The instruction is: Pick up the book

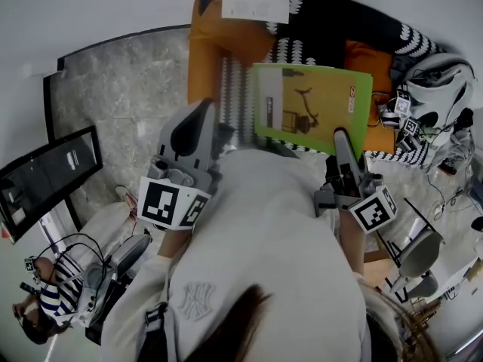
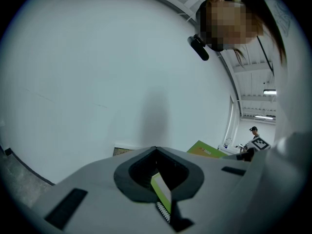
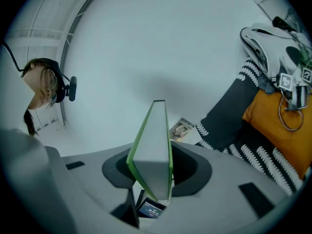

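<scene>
White wall (image 1: 90, 6); grey marble floor (image 1: 128, 89); orange sofa (image 1: 207, 44) under patterned throw (image 1: 339, 21).

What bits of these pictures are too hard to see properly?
- book: in the head view the cover words are too small to read. Its near edge is hidden behind the left gripper, the right gripper and the person's white top.
- small screen: in the right gripper view it is tiny and half hidden under the book.
- printed sheet: in the head view its print is too small to read.
- In the left gripper view, only a sliver of the book's green cover shows.
</scene>
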Demonstrator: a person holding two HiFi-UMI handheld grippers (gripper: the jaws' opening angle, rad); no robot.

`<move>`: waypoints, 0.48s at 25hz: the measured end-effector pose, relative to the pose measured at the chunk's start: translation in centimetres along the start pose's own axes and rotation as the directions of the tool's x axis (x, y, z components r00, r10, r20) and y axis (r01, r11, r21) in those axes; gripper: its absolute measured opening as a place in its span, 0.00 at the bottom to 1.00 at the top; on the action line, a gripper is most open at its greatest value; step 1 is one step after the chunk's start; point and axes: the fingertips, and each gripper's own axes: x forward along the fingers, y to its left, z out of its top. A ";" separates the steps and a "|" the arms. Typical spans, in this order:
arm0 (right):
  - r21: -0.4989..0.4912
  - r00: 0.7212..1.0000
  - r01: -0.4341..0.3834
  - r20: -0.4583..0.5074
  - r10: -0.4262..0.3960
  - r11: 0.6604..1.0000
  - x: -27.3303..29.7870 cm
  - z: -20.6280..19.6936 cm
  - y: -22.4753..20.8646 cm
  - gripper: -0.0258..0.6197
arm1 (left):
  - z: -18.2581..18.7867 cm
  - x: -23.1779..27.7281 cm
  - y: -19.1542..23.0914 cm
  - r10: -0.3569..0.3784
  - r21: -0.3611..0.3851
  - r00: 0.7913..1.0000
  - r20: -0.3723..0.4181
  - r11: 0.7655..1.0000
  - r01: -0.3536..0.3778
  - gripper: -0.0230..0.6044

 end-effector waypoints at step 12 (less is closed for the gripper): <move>0.022 1.000 0.000 -0.005 0.000 1.000 0.0 -0.3 0.0 0.27 | -0.1 0.0 0.2 0.005 -0.004 1.000 -0.003 1.000 -0.005 0.05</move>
